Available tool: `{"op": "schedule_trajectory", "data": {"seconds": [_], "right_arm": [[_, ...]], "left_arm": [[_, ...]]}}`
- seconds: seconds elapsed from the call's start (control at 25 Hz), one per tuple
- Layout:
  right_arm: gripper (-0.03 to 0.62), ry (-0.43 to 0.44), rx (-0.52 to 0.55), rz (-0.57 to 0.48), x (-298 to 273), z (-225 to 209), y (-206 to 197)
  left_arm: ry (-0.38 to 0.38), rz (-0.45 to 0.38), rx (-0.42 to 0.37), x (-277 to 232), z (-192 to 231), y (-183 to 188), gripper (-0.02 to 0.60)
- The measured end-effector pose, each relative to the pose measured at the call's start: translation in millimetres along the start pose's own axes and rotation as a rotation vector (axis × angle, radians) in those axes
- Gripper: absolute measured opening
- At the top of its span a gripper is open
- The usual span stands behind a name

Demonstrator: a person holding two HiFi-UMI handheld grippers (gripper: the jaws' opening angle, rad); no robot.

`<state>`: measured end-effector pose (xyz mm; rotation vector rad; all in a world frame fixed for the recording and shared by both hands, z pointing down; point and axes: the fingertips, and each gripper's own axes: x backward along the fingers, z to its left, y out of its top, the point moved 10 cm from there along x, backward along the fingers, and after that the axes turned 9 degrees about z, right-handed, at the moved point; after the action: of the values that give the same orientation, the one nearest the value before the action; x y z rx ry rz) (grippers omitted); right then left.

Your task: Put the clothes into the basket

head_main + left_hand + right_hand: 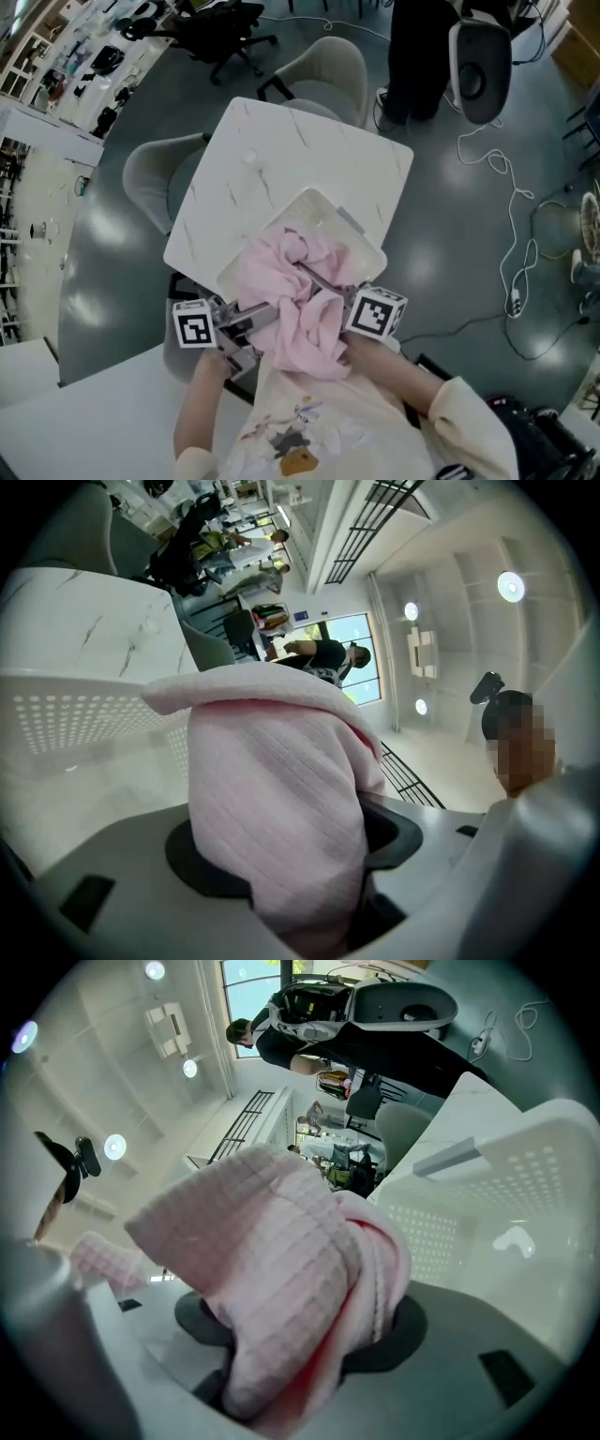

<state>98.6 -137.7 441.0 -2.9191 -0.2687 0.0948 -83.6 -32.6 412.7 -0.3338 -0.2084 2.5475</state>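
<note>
Between the jaws of my left tool a fold of the pink garment was pinched; my right tool clamped another fold. Both held it over the near rim of the white basket on the tabletop, part hanging outside. I judged placing under way: next, carry forward, lower, release. Cloth hid the jaw tips and basket floor.
</note>
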Motion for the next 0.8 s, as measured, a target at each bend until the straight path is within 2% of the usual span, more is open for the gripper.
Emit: {"op": "schedule_trajectory", "data": {"seconds": [0.16,0.24,0.44,0.6,0.8], "right_arm": [[0.293,-0.09,-0.083,0.002,-10.7,-18.0,-8.3],[0.293,-0.137,-0.089,0.007,-14.8,-25.1,-10.2],[0.292,-0.235,-0.076,-0.024,-19.5,-39.9,-4.9],[0.29,-0.314,-0.074,-0.056,-17.5,-52.3,-3.0],[0.287,-0.428,-0.135,-0.077,-15.6,-65.0,-0.8]], "left_arm": [[0.019,-0.018,0.061,4.7,23.3,1.5,0.307],[0.024,-0.028,0.095,7.6,36.1,0.7,0.307],[0.055,-0.012,0.108,3.6,59.8,13.2,0.307],[0.109,0.026,0.073,-1.6,78.1,21.2,0.307],[0.105,0.03,0.159,-13.5,98.8,22.8,0.307]]}}
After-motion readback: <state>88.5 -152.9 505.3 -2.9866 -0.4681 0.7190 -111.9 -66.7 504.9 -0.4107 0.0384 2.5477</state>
